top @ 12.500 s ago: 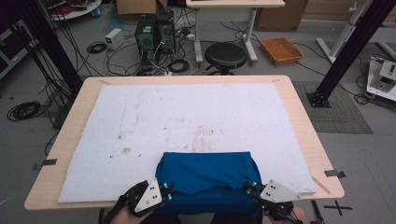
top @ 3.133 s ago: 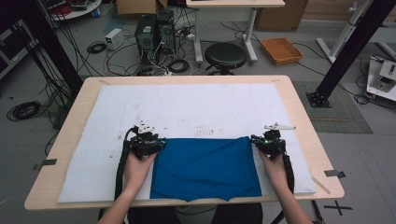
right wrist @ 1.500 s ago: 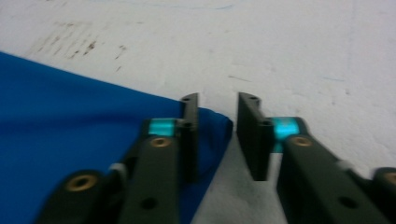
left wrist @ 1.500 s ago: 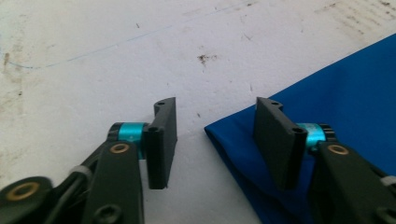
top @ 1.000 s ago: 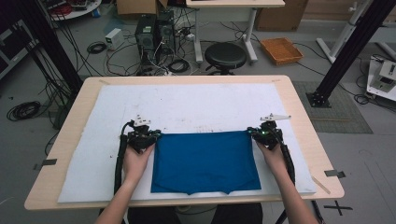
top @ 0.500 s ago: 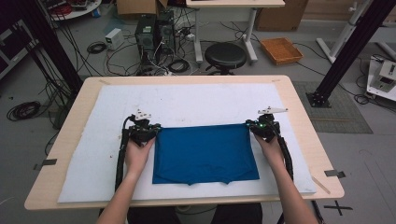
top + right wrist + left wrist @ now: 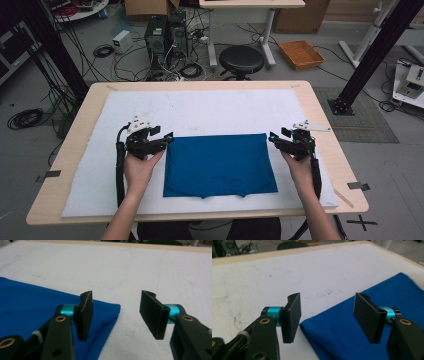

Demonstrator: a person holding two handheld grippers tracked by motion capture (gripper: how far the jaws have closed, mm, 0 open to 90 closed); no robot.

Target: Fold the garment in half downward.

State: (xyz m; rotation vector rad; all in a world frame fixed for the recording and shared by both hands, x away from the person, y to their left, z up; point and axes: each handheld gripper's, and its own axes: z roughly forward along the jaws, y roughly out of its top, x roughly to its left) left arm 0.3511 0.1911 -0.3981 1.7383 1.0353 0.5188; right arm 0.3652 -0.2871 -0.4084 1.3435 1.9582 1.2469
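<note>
A blue folded cloth (image 7: 220, 165) lies flat on the white mat (image 7: 210, 107), its far edge straight between the two grippers. My left gripper (image 7: 167, 137) hovers just off the cloth's far left corner. Its jaws have just been opening and stand wide apart in the left gripper view (image 7: 328, 315), with the cloth's corner (image 7: 352, 335) lying below them, not pinched. My right gripper (image 7: 274, 139) sits by the far right corner. Its jaws have also just been opening (image 7: 116, 313), and the cloth's corner (image 7: 30, 305) rests on the mat under the left jaw.
The wooden table (image 7: 320, 115) carries the mat, with bare mat beyond and beside the cloth. On the floor behind stand a black stool (image 7: 241, 59), computer towers (image 7: 165, 35), an orange tray (image 7: 301, 53) and a black frame post (image 7: 370, 55).
Both grippers, shut on the cloth's far corners before, have let go and opened, rising slightly. The cloth has been drawn away from the near edge and now lies flat.
</note>
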